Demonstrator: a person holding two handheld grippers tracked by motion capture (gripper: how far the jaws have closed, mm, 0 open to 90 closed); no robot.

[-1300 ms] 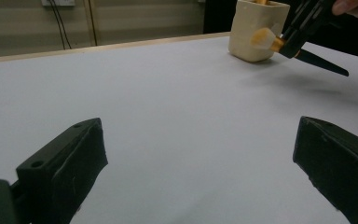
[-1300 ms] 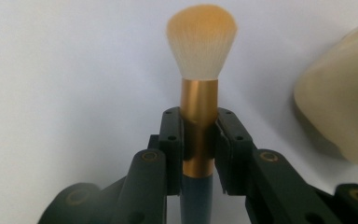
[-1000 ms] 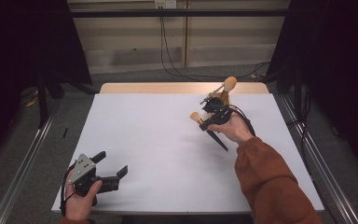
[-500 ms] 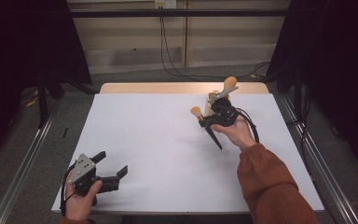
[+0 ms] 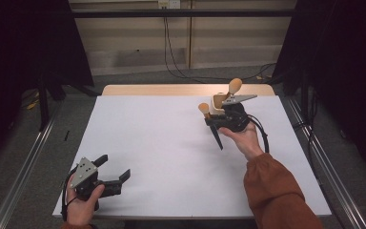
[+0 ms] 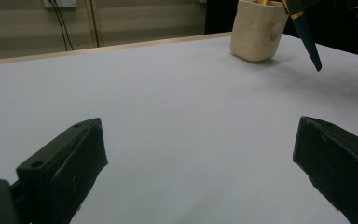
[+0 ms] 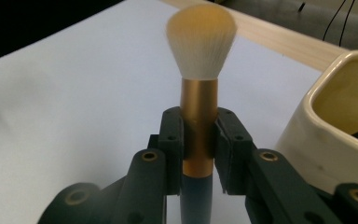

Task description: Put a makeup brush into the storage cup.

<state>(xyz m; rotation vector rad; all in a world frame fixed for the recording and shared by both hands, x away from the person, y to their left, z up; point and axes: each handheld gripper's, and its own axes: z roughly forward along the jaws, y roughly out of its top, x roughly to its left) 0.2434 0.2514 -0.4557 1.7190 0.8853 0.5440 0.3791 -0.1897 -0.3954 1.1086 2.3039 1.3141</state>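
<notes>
A makeup brush (image 7: pixel 201 42) with tan bristles, a gold ferrule and a dark handle stands upright between my right gripper's (image 7: pixel 199 140) jaws, which are shut on the ferrule. In the high view the right gripper (image 5: pixel 210 123) holds the brush (image 5: pixel 204 109) above the table's far right, its pointed handle slanting down toward me. Just beside it is a cream cup (image 5: pixel 218 101) with another brush (image 5: pixel 235 86) in it. My left gripper (image 5: pixel 114 167) rests at the near left, open with nothing between its jaws. The left gripper view shows the cup (image 6: pixel 256 30) and the held brush's handle tip (image 6: pixel 307 44) far off.
A white table top (image 5: pixel 162 143) spreads between the two hands, with a wooden strip (image 5: pixel 171 89) along its far edge. Metal rails (image 5: pixel 28 157) run along both sides of the table. Cables (image 5: pixel 171 52) hang behind the far edge.
My right gripper has carried the brush a little to the right and farther away, closer to the cup. The left gripper has stayed where it was.
</notes>
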